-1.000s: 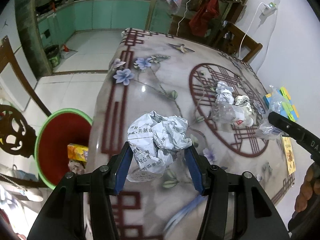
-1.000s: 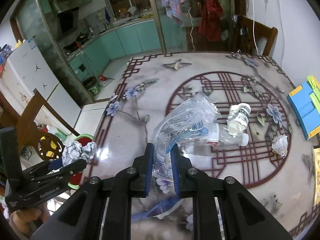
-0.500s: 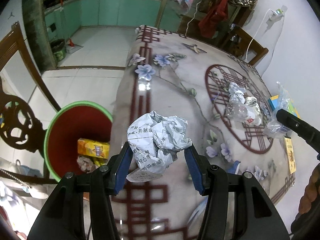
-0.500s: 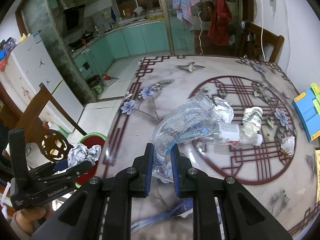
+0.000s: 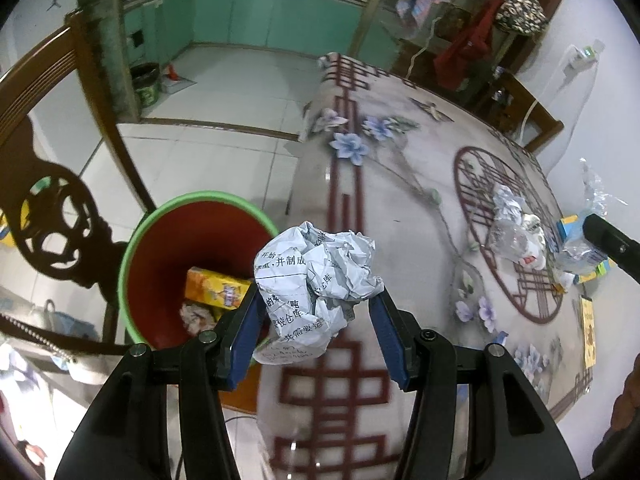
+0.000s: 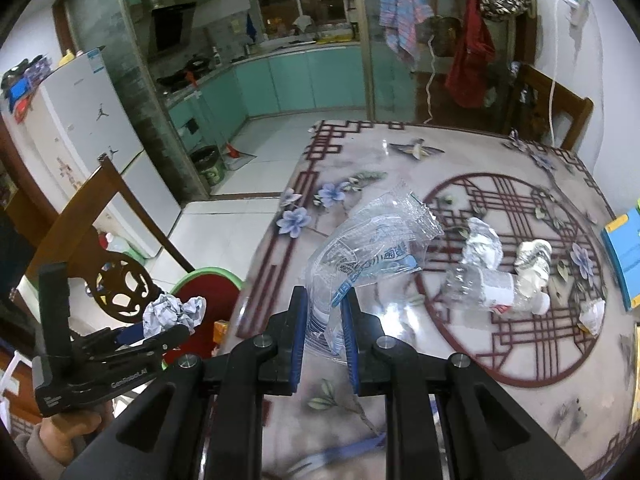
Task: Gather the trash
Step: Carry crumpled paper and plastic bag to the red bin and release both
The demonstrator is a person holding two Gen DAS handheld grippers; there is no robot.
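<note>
At the table's left edge, from floor to tabletop:

Chair: a dark carved wooden chair back (image 5: 60, 216) stands on the far left, beside the bin.

Bin: a red waste bin with a green rim (image 5: 160, 216) sits on the tiled floor just beside the table. Inside lie an orange-yellow carton (image 5: 214, 286) and some crumpled scraps under it.

Left gripper: the left gripper (image 5: 318, 320) pinches a crumpled ball of printed paper (image 5: 316, 280) between its blue pads (image 5: 248, 334). From its own camera the ball hangs over the line where the bin's rim meets the table edge. The right wrist view shows the same gripper (image 6: 160, 330) with the ball (image 6: 174, 312) in front of the bin's (image 6: 208, 272) mouth.

Table: a tabletop with a floral cloth (image 6: 360, 152) with dark red lattice borders and a round lattice medallion.

Right gripper: the right gripper (image 6: 324, 322) is nearly pressed together, its blue pads (image 6: 299, 328) clamping a clear plastic wrapper with blue print (image 6: 368, 248). The wrapper fans upward and to the right above the table's left half.

Remaining trash: on the medallion lie a crushed clear plastic bottle with a white label (image 6: 488, 286), a crumpled foil-like wad (image 6: 480, 244) just behind it, another crumpled piece (image 6: 534, 256) by its right end, and a small paper wad (image 6: 592, 314) further right.

Right edge: a blue box with a yellow strip (image 6: 624, 256) lies at the table's right side.
</note>
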